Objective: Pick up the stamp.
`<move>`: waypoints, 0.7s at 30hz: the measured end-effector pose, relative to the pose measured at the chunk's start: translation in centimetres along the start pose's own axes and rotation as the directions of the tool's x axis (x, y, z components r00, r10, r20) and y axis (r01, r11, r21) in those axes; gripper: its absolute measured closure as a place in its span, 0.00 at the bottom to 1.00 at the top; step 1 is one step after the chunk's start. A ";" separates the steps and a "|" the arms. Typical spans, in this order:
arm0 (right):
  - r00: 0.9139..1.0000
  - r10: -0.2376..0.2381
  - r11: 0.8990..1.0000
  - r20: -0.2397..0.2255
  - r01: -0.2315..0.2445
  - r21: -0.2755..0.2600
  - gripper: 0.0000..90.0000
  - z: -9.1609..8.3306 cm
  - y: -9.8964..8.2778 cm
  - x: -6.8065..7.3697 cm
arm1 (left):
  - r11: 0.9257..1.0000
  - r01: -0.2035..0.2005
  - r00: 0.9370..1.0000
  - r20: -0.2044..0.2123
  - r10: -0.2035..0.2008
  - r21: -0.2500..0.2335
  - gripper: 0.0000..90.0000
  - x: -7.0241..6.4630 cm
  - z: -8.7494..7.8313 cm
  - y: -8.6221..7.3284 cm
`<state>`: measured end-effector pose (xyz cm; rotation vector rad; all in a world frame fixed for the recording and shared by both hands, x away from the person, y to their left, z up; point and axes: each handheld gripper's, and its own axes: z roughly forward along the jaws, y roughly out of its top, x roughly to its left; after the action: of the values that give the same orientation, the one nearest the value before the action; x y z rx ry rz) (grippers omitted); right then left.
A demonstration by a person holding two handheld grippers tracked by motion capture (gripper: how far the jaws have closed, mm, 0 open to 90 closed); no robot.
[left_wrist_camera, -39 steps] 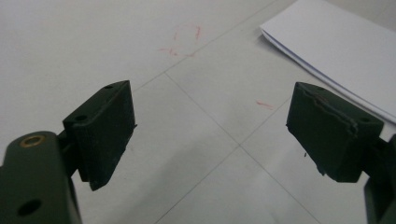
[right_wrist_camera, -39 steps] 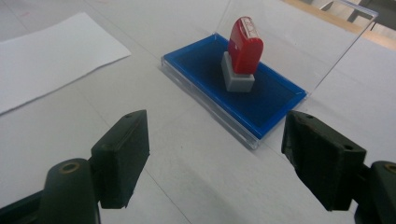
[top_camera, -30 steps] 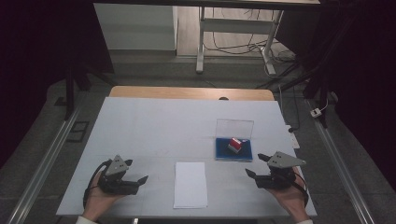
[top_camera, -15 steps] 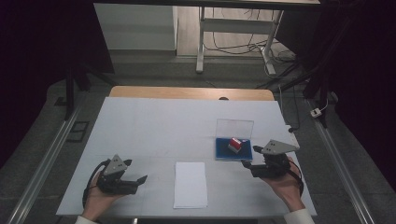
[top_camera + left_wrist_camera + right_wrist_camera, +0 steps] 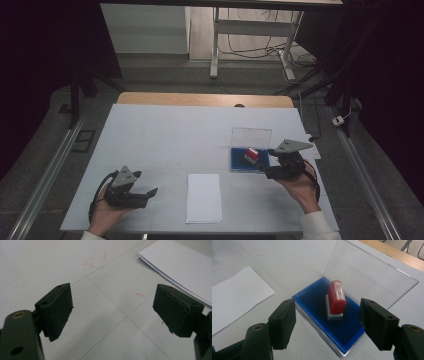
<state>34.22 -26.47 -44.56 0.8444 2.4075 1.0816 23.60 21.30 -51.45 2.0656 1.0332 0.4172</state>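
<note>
A red stamp [image 5: 251,155] [image 5: 337,298] with a grey base stands upright on the blue ink pad [image 5: 240,163] [image 5: 317,300] of a small case, whose clear lid [image 5: 251,136] [image 5: 367,272] is raised behind it. My right gripper [image 5: 265,171] [image 5: 327,320] hovers just right of the case, aimed at the stamp. Its jaws are open and have just been closing a little; the stamp stands beyond the tips, untouched. At the table's front left, my left gripper [image 5: 150,192] [image 5: 112,312] rests open over bare table. A white paper sheet [image 5: 204,197] [image 5: 180,265] [image 5: 234,300] lies between the two hands.
The white table [image 5: 165,135] has a wooden strip [image 5: 205,99] along its far edge. Faint red pen marks [image 5: 97,261] show on the surface ahead of the left gripper. Beyond the table are a metal stand [image 5: 215,45] and cables on the floor.
My right gripper has moved away from the front edge, up to the right side of the ink pad case. The left gripper has stayed where it was.
</note>
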 end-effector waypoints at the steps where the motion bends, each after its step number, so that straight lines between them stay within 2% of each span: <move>1: 1.000 0.000 1.000 0.000 0.000 0.000 0.33 0.0 0.0 0.0 | 1.000 0.000 1.000 -0.001 0.000 0.001 0.18 0.0 0.0 0.0; 8: 1.000 0.003 1.000 0.002 -0.003 0.017 0.36 0.8 0.8 -0.6 | 1.000 -0.001 1.000 -0.002 0.001 0.001 0.18 0.0 0.0 0.0; 10: 0.999 0.031 1.000 -0.025 -0.031 -0.007 0.38 1.0 1.0 -0.9 | 1.000 -0.003 1.000 0.000 0.003 0.000 0.18 0.0 0.0 0.0; 13: 1.000 0.014 1.000 -0.014 -0.014 0.025 0.38 1.6 1.3 -1.2 | 1.000 0.000 1.000 -0.004 0.000 0.002 0.18 0.1 0.0 0.0; 21: 1.000 0.016 0.998 -0.015 -0.015 0.055 0.39 3.3 2.1 -1.8 | 1.000 0.001 1.000 -0.004 -0.001 0.002 0.18 0.1 0.1 -0.1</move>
<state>38.16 -24.74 -44.94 0.8776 2.4578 1.0356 23.67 21.34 -51.55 2.0668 1.0378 0.4196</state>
